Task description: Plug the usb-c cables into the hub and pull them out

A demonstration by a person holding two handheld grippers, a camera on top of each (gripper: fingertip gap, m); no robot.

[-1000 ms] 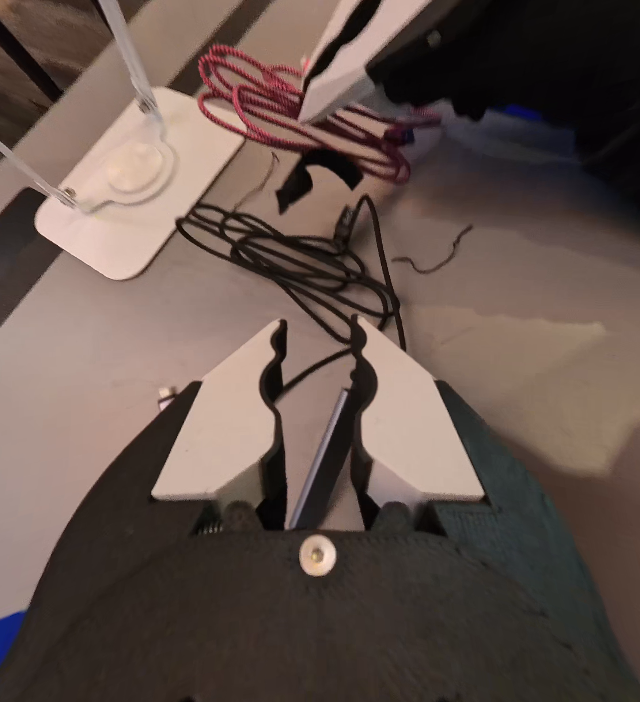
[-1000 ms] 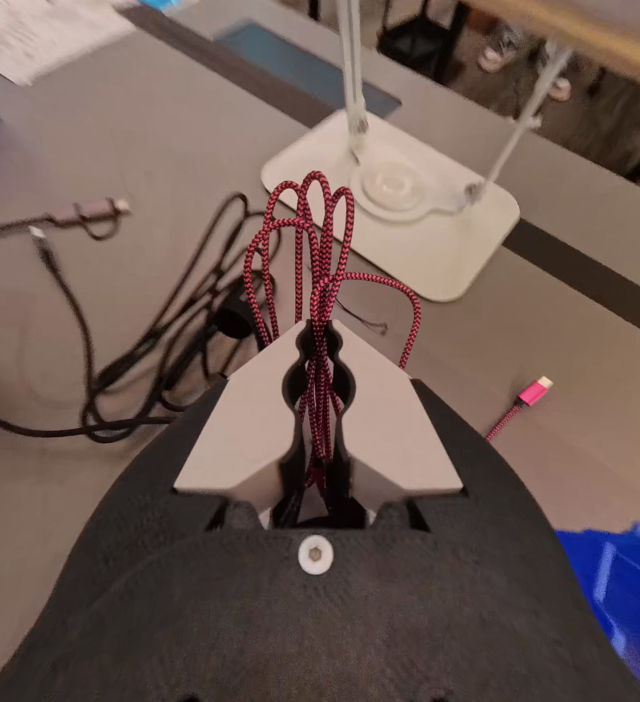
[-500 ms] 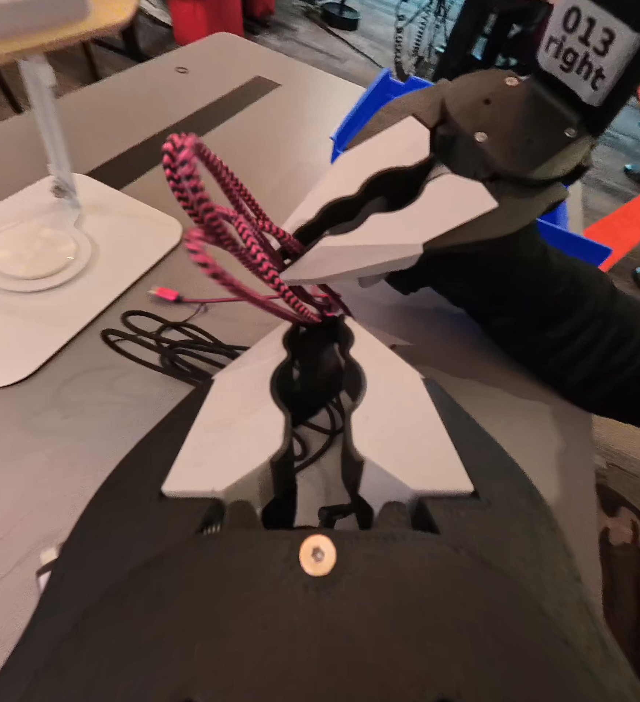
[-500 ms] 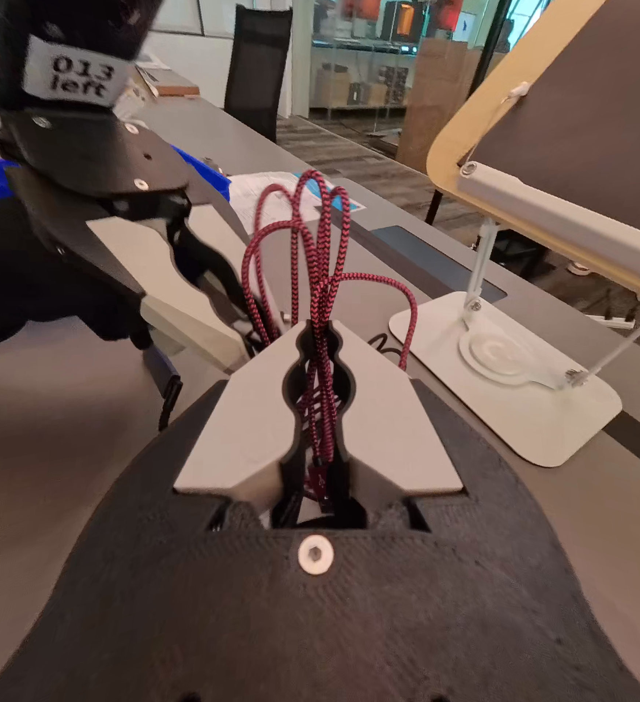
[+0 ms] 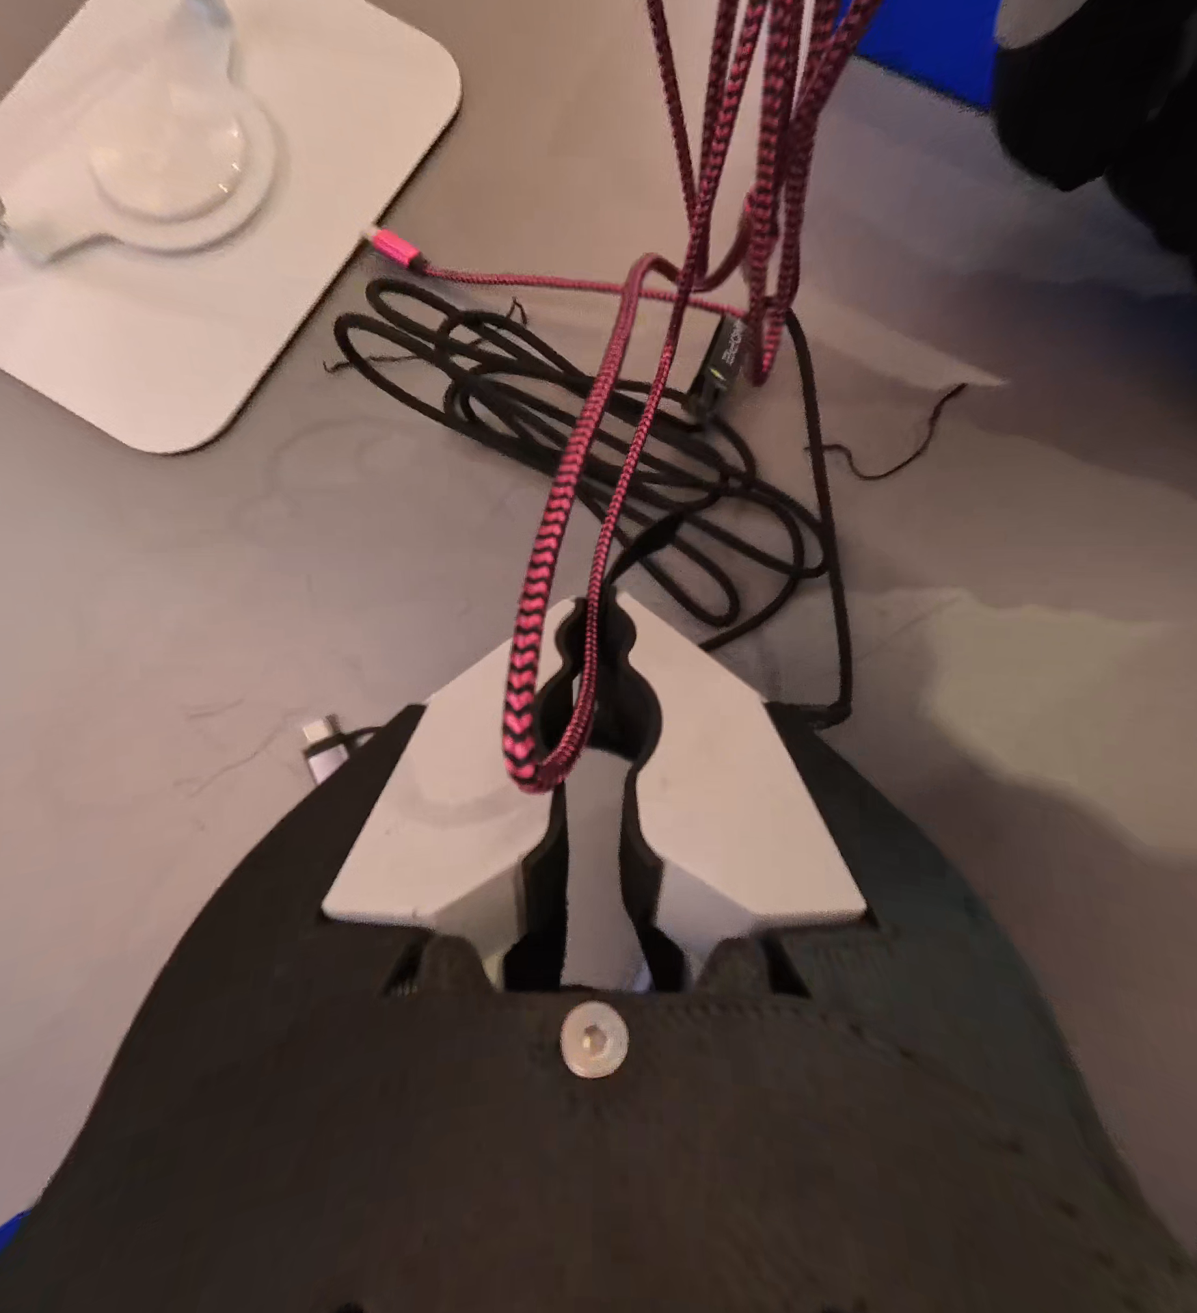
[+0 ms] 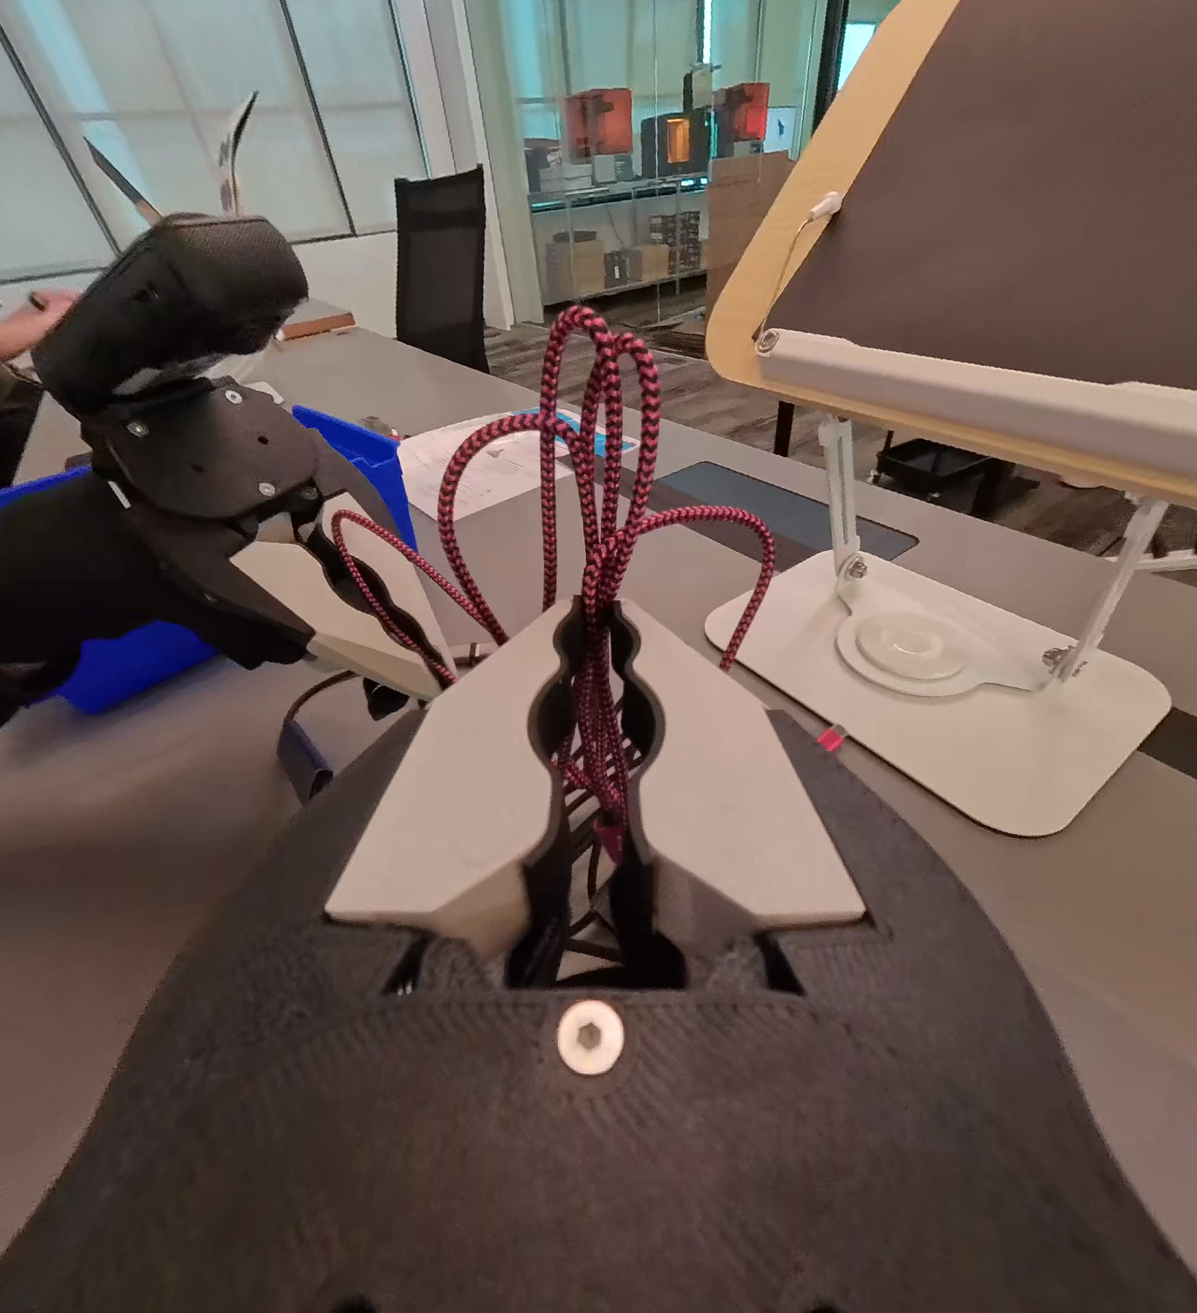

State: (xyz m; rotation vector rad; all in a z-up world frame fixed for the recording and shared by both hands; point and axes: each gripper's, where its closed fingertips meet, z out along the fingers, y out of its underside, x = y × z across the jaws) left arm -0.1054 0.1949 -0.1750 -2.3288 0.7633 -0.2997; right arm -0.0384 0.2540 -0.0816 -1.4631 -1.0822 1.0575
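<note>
My right gripper (image 6: 592, 604) is shut on a bundle of red-and-black braided cable (image 6: 585, 440) and holds it above the table, loops standing over the tips. One loop (image 5: 545, 639) hangs down over my left gripper (image 5: 597, 607). The left jaws are almost closed, with something black between them where a black cable (image 5: 581, 440) from the coil on the table runs in. The left gripper also shows in the right wrist view (image 6: 425, 668). The red cable's pink plug (image 5: 393, 249) lies on the table. A small black block (image 5: 719, 355) sits among the cables. No hub is clearly visible.
A white stand base (image 5: 155, 213) is at the far left of the cables; its tilted board (image 6: 1007, 213) overhangs the table. A silver plug (image 5: 325, 746) lies by my left gripper. Blue bins (image 6: 134, 661) and papers (image 6: 489, 469) sit on the grey table (image 5: 155, 568). Left tips to right tips: about 12 cm. To the silver plug (image 5: 325, 746): left tips about 12 cm, right tips about 25 cm.
The right gripper has lifted the red cable higher, so its loops now dangle over my left gripper. The left view has tilted down towards the black coil on the table.
</note>
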